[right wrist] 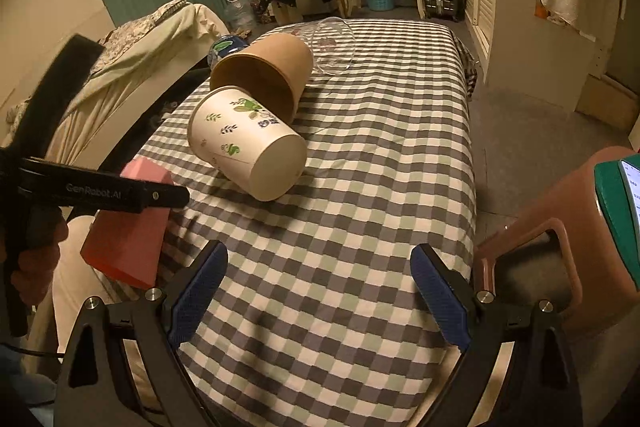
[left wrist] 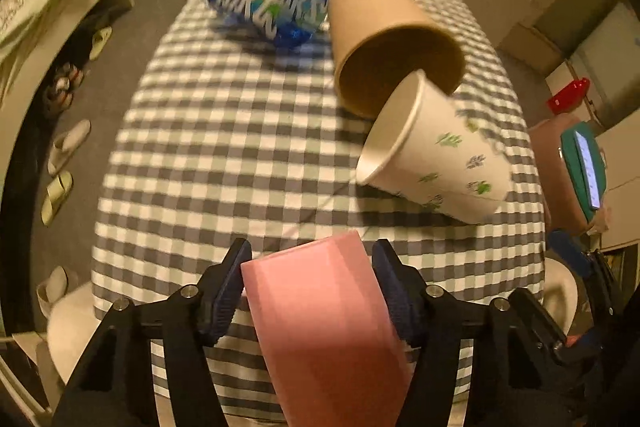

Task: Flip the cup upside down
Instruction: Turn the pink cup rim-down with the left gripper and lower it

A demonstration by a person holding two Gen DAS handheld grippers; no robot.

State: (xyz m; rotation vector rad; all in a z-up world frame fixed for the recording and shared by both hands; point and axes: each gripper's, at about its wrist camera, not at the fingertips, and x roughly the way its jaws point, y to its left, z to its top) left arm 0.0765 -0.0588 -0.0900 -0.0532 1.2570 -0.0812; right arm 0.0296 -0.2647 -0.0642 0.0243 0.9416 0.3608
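Note:
My left gripper (left wrist: 312, 291) is shut on a pink cup (left wrist: 324, 323) and holds it tilted above the near edge of the checkered table (left wrist: 224, 163). The right wrist view shows the same pink cup (right wrist: 128, 239) in the left gripper (right wrist: 132, 195) at the table's left edge. My right gripper (right wrist: 320, 291) is open and empty over the near end of the table (right wrist: 360, 187). A white paper cup with leaf prints (left wrist: 436, 155) (right wrist: 248, 143) lies on its side. A brown paper cup (left wrist: 388, 43) (right wrist: 264, 75) lies on its side behind it, touching it.
A clear plastic cup (right wrist: 334, 45) lies on its side at the far end. A blue bottle (left wrist: 268, 3) lies at the far left. A brown stool with a teal case and phone (right wrist: 580, 247) stands to the right. Slippers (left wrist: 64, 167) lie on the floor to the left.

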